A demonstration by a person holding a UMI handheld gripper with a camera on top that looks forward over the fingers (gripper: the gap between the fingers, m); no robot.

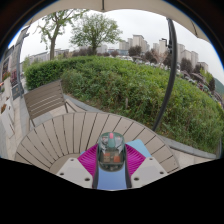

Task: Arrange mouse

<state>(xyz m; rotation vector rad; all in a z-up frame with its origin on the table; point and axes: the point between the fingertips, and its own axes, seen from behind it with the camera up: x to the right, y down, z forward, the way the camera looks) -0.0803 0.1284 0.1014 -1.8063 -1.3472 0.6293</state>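
A small mouse point(111, 150) with a see-through shell and a red spot on top sits between my gripper's point(111, 160) fingers. The magenta pads point(90, 159) press against both of its sides, so the gripper is shut on it. It is held just above a round wooden slatted table point(70, 135). A light blue flat surface point(137, 149) shows beneath and just right of the mouse; I cannot tell what it is.
A wooden slatted chair point(45, 100) stands beyond the table on the left. A dark pole point(170, 60) rises on the right. A green hedge point(130, 85) runs behind the table, with trees and buildings beyond.
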